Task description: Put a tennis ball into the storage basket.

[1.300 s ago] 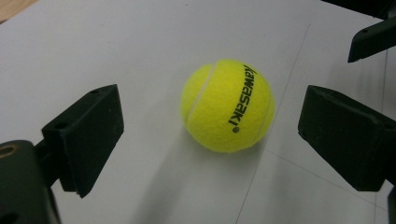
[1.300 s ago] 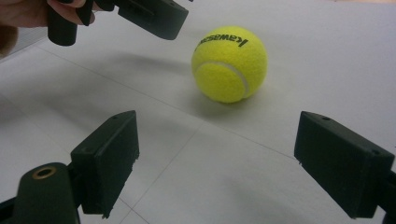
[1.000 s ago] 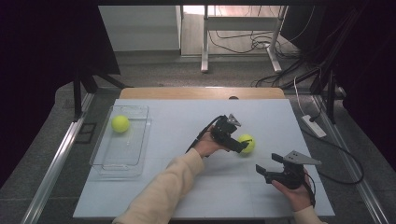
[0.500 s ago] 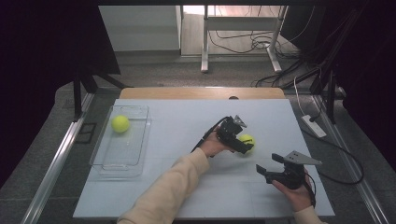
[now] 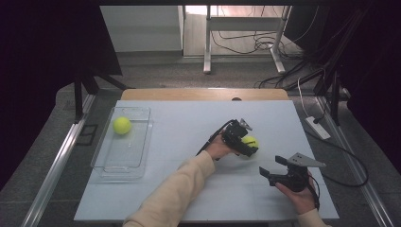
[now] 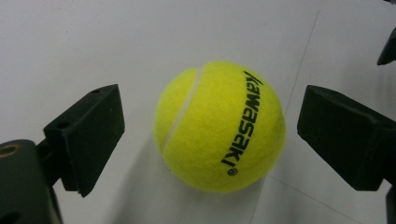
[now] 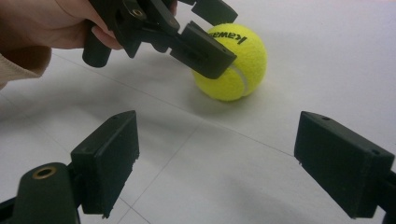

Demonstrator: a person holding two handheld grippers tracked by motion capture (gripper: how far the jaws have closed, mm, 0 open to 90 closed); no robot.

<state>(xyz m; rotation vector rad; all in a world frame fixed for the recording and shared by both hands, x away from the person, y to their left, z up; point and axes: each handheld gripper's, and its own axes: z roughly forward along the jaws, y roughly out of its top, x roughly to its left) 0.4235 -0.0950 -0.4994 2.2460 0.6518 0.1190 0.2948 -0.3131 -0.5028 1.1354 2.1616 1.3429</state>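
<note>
A yellow tennis ball with black lettering rests on the white table, right of centre. My left gripper is open around it, a jaw on each side with a gap to the ball in the left gripper view. My right gripper is open and holds nothing, nearer the front edge and to the right of the ball. In the right gripper view the ball lies ahead, partly behind the left gripper's jaw. A second tennis ball sits in the clear tray at the left.
The white table has a wooden strip along its far edge. Metal rails run down both sides of the table. Cables and a power strip lie on the floor at the right.
My left gripper has moved right and down over the ball, so its jaws now straddle it. The right gripper has stayed put.
</note>
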